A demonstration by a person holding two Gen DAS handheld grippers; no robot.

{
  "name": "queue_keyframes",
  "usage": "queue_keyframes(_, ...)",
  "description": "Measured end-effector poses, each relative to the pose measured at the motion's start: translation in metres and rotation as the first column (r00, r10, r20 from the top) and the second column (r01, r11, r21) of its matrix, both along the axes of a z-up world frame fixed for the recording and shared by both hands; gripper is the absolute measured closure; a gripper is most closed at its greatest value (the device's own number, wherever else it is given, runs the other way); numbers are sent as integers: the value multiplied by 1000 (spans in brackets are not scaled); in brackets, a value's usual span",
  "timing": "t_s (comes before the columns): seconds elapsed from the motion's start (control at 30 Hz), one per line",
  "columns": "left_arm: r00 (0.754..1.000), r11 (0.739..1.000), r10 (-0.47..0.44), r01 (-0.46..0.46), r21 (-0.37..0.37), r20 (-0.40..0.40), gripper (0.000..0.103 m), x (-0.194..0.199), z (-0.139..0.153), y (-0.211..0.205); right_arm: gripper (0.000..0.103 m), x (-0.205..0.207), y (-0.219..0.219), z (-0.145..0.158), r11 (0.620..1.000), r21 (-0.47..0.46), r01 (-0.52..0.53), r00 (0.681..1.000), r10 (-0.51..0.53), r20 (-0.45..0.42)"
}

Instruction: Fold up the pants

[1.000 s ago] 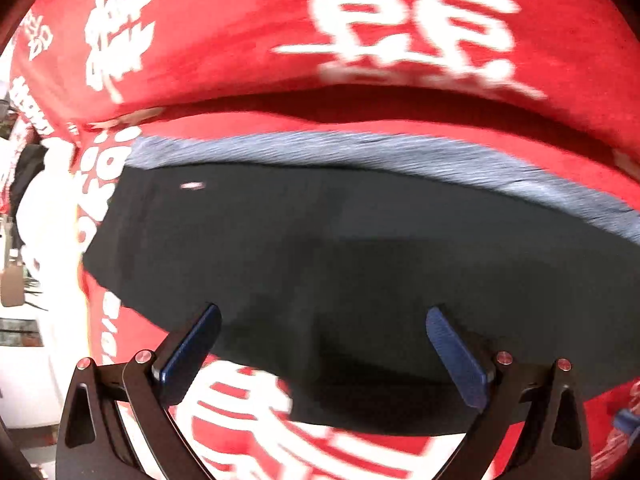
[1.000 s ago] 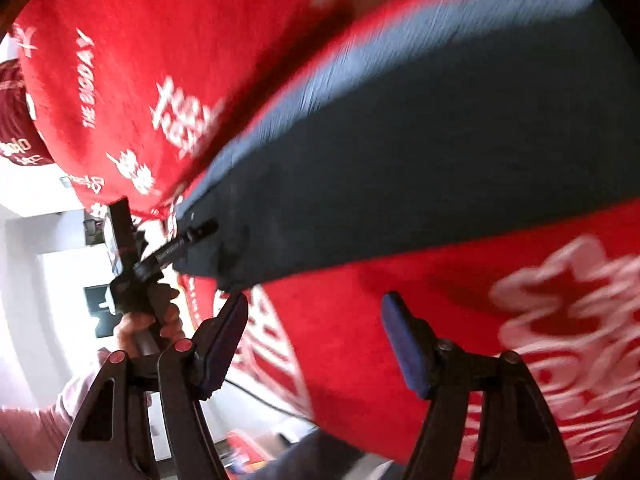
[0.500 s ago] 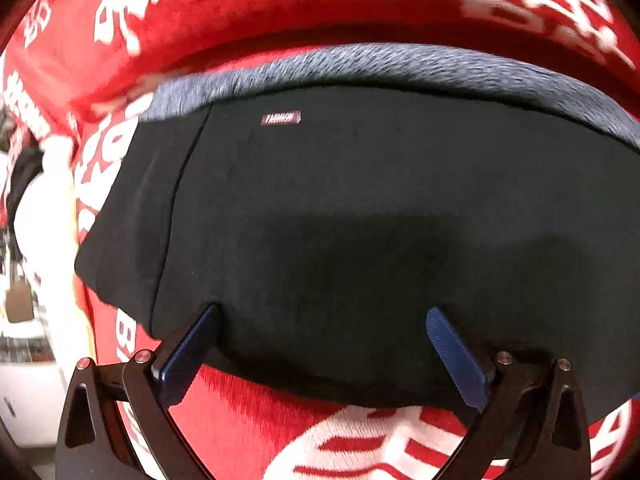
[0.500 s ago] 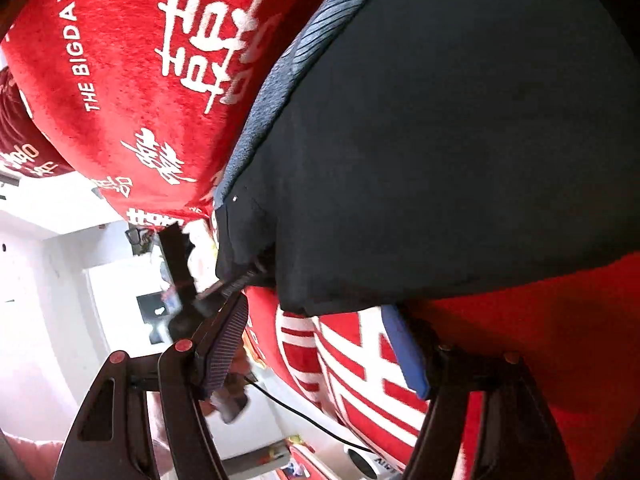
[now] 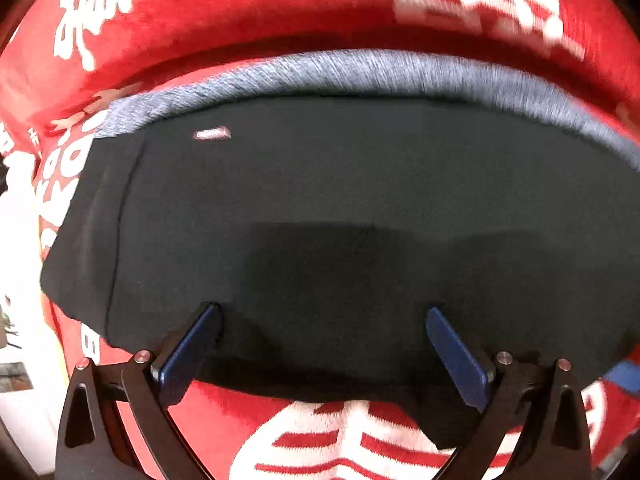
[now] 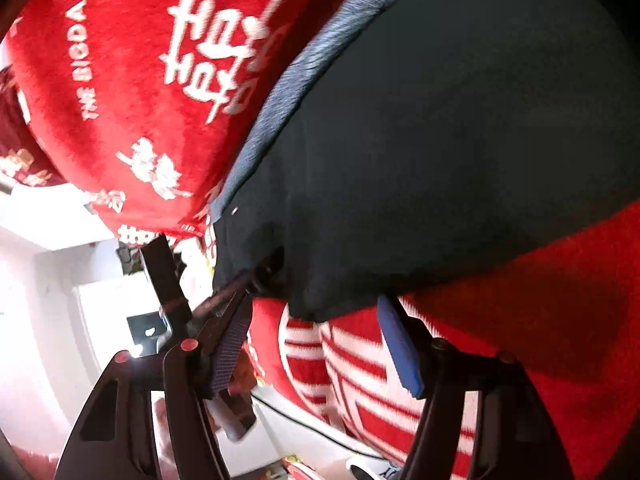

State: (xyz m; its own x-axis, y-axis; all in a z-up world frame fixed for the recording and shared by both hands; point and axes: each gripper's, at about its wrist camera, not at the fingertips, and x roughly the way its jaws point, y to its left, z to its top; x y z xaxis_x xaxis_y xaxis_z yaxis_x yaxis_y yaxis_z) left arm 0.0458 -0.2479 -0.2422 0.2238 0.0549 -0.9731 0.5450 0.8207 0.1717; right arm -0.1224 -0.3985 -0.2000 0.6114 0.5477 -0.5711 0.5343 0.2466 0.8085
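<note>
Left wrist view: left gripper [image 5: 322,322] steeply downward over dark pants [image 5: 340,208], fingers spread wide, nothing gripped.

One pants [image 5: 340,208], two hand-held grippers [image 5: 320,332].

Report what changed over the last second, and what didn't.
Both grippers closed in on the black pants: the near hem now lies between the open fingers of the left gripper and right gripper, whose jaws have just narrowed slightly. Neither has gripped. Pants remain flat on the red blanket.
</note>
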Motion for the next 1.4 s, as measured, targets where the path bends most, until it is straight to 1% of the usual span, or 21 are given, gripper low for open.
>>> queue_keyframes(0.03,999,1000,-15,15,1,33,0,-4,1,-3,37,1,-2,-4,1000,15,14,1000,-14,-6)
queue_keyframes(0.07,998,999,-31,31,8,45,0,-6,2,-5,45,1,-5,-8,999,35,33,999,-33,-9)
queue_keyframes(0.1,999,1000,-31,31,0,37,0,-7,4,-5,66,0,-8,-9,998,43,41,999,-40,-23)
queue_keyframes(0.17,1000,1000,-24,24,-17,-2,0,-11,8,-2,95,-4,-13,-6,999,24,36,999,-35,-38)
queue_keyframes(0.23,999,999,-52,51,-14,-9,0,-21,11,0,95,-14,-12,8,998,26,54,998,-54,9)
queue_keyframes(0.3,991,992,-124,123,21,44,0,-37,12,-1,97,-20,-5,18,999,-36,15,1000,-15,2)
queue_keyframes(0.43,991,993,-119,118,16,57,0,-44,12,0,103,-31,2,-7,995,-81,-49,988,36,-149)
queue_keyframes(0.47,992,993,-119,117,22,53,0,-42,13,0,103,-35,-2,-7,998,-54,-30,991,22,-128)
queue_keyframes(0.5,992,992,-120,119,32,42,0,-41,16,0,97,-37,-4,-2,998,-45,-35,993,29,-115)
queue_keyframes(0.57,993,994,-112,112,6,21,0,-34,21,4,95,-40,-10,11,997,-53,-47,995,43,-86)
queue_keyframes(0.63,997,997,-71,70,-31,-4,0,-27,26,10,73,-40,-16,22,997,-60,-42,998,39,-44)
queue_keyframes(0.67,999,999,-30,29,-43,-27,0,-22,28,13,58,-37,-17,24,997,-60,-41,999,39,-26)
queue_keyframes(0.8,997,996,74,-74,-46,-20,0,4,34,27,56,-9,-1,19,996,-13,-89,996,89,22)
queue_keyframes(0.87,996,995,87,-87,-52,-4,0,14,36,30,56,6,14,13,993,14,-114,993,113,45)
queue_keyframes(0.93,998,998,62,-62,-24,-1,0,31,28,32,56,15,30,4,991,27,-133,991,131,36)
queue_keyframes(1.0,1000,1000,9,-9,17,-9,0,27,12,30,56,20,40,-6,990,43,-132,991,130,28)
queue_keyframes(1.07,997,997,-60,57,57,51,0,13,1,25,56,20,44,-9,992,43,-119,993,118,21)
queue_keyframes(1.13,995,996,-73,69,57,74,0,6,0,27,56,18,42,-7,994,32,-101,995,100,19)
queue_keyframes(1.23,997,998,-51,50,29,50,0,11,2,32,57,13,30,0,999,15,-52,998,51,31)
queue_keyframes(1.33,997,998,-61,60,28,53,0,15,-1,33,56,10,25,-5,999,30,-21,1000,21,8)
queue_keyframes(1.4,996,998,-65,63,26,62,0,15,-3,34,60,6,22,-13,995,87,46,999,-46,-8)
